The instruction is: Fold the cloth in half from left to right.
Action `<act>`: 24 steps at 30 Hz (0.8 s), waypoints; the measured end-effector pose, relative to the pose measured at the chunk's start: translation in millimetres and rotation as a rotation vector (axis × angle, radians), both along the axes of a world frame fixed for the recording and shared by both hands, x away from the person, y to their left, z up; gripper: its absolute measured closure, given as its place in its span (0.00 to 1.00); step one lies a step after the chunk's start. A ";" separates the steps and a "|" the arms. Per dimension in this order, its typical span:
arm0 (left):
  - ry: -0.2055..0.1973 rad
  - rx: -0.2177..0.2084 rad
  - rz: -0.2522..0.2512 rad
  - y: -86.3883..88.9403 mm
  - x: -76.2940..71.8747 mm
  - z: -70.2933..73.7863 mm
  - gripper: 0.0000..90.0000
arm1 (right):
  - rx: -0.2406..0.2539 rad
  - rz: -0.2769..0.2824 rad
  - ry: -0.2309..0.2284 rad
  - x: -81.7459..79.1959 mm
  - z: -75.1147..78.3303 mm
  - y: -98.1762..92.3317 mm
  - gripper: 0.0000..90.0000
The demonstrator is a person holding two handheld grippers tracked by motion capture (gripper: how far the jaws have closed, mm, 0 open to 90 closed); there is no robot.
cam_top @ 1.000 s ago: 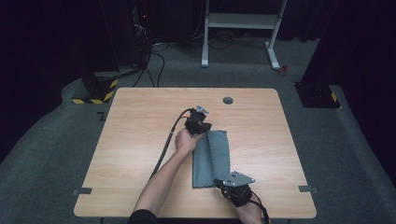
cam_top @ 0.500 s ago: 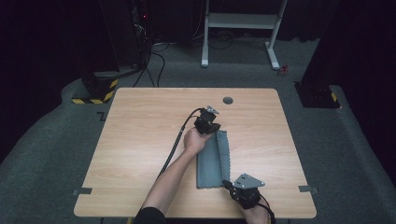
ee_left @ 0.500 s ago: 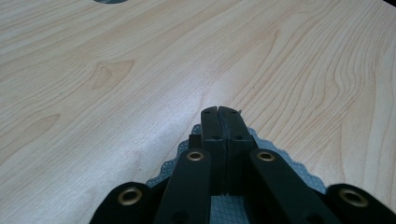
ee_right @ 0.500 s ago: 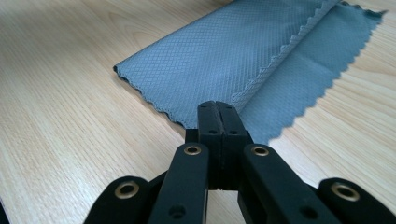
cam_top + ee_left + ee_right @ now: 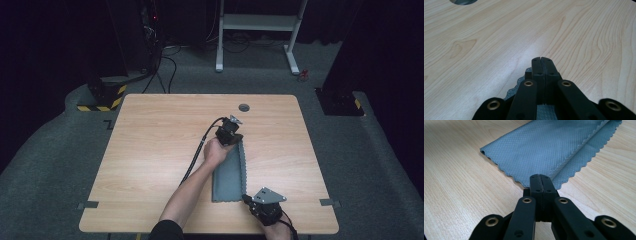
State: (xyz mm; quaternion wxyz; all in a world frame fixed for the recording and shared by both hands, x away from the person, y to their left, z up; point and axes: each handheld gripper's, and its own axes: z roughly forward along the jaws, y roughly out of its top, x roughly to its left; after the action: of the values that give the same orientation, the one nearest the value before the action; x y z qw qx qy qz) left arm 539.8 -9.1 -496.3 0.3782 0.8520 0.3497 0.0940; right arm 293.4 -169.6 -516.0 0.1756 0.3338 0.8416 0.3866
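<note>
Dark curtains and grey carpet surround the pale wooden tabletop, which carries one item of work: a grey cloth with scalloped edges, lying right of centre as a long narrow strip running away from my side.

From the right tool view the cloth is already doubled lengthwise: an upper layer lies over a lower one, whose scalloped edge shows just beyond it along one side. I judge the first fold complete, though the two long edges are not perfectly matched.

Left tool: at the far end of the strip, jaws fully closed. In its own view the closed tips stand over bare wood with the scalloped cloth edge directly beneath them; I cannot confirm whether fabric is pinched between the pads.

Right tool: at the near right corner of the strip, jaws fully closed. In its own view the tips meet the cloth's near edge; a pinch on that corner appears likely, but the contact itself is hidden by the jaws.

Remaining, in my assessment: tensioning or squaring the strip, then a crosswise fold to shorten it. No crosswise fold is present yet.
</note>
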 end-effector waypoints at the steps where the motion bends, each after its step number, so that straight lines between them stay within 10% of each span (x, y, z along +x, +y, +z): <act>1: 0.001 -0.001 0.000 -2.5 0.3 -1.1 0.99 | 0.002 -0.002 0.004 -0.2 -0.2 -0.3 1.00; 15: -0.003 0.022 0.008 -11.5 2.3 -8.4 0.96 | -0.001 -0.011 0.028 2.9 -3.8 -2.9 1.00; 24: -0.034 -0.014 0.091 3.1 -2.4 3.7 0.59 | 0.029 -0.048 0.034 10.8 0.9 -12.1 0.84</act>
State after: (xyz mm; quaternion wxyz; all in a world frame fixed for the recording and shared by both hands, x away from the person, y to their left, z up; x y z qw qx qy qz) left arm 537.4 -6.0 -492.6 0.3856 0.8307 0.3823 0.1232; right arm 304.2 -181.8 -515.1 0.1657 0.3629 0.8306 0.3885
